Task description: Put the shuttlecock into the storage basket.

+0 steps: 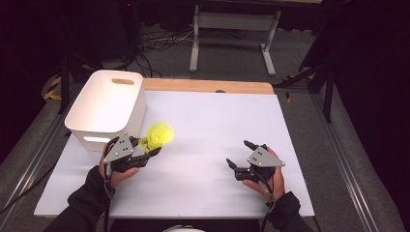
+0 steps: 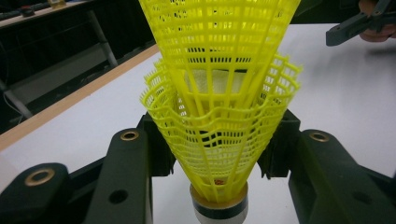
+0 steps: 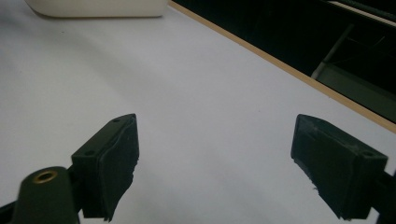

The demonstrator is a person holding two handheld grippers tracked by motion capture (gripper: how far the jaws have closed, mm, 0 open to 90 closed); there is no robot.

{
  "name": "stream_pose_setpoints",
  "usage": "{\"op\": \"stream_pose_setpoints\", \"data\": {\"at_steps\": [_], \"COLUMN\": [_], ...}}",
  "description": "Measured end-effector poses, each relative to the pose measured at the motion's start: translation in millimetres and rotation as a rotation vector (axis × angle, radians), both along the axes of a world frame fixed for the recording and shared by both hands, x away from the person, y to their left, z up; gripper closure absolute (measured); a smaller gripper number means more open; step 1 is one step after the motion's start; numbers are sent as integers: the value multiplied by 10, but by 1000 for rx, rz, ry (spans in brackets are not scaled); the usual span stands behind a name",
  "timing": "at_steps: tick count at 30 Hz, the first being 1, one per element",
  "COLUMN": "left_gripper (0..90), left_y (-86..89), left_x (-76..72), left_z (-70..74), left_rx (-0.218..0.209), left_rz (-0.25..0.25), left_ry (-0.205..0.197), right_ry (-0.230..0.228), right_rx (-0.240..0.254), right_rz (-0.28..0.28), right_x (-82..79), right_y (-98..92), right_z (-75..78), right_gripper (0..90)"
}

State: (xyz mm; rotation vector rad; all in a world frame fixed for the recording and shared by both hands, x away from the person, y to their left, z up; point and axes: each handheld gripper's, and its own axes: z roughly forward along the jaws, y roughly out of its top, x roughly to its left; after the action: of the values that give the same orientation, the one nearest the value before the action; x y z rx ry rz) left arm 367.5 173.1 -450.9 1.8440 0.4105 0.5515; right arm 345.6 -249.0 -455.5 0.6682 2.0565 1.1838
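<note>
White tabletop (image 1: pixel 208 125) is lying bare ahead of both grippers, with its wooden far edge (image 1: pixel 208 86) running well beyond them and dark floor dropping away past it. Left gripper (image 1: pixel 147 151) is clenching 2 yellow shuttlecocks (image 1: pixel 159 134), nested one inside the other; in the left gripper view the jaws are pressing the mesh skirt (image 2: pixel 219 126) from both sides, the cork base pointing back toward the hand. Just beyond and to the left of this gripper a white bin (image 1: pixel 109 107) is standing, its near wall close to the shuttlecocks. Left hand (image 1: pixel 116 174) is hovering above the table, angling forward and to the right. Right gripper (image 1: pixel 240 155) is standing released, jaws wide apart with nothing between them, pointing left over open table. Right hand (image 1: pixel 270 180) is sitting low near the table's near edge.
</note>
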Motion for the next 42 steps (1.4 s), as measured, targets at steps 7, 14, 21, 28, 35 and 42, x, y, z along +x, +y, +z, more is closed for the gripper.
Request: {"op": "stream_pose_setpoints", "data": {"at_steps": [7, 14, 21, 28, 35, 42], "left_gripper": [563, 564, 564, 565, 565, 565], "left_y": [25, 74, 114, 154, 202, 226], "left_x": [2, -2, -6, -17, -27, -35], "left_z": [11, 39, 65, 102, 139, 165], "left_rx": [-2, -10, -20, -29, -37, -46], "left_rz": [12, 24, 32, 40, 50, 54], "left_ry": [-9, -10, -16, -27, -39, -45], "right_ry": [-1, -9, -10, -8, -1, 3], "right_rx": [21, 28, 23, 23, 21, 16], "right_rz": [-2, -5, 0, 3, 7, 8], "right_x": [13, 15, 15, 17, 21, 25], "right_y": [-17, -27, -16, -13, -5, 4], "right_z": [-4, 0, -2, -5, -12, -18], "right_gripper": [166, 166, 166, 166, 166, 166]}}
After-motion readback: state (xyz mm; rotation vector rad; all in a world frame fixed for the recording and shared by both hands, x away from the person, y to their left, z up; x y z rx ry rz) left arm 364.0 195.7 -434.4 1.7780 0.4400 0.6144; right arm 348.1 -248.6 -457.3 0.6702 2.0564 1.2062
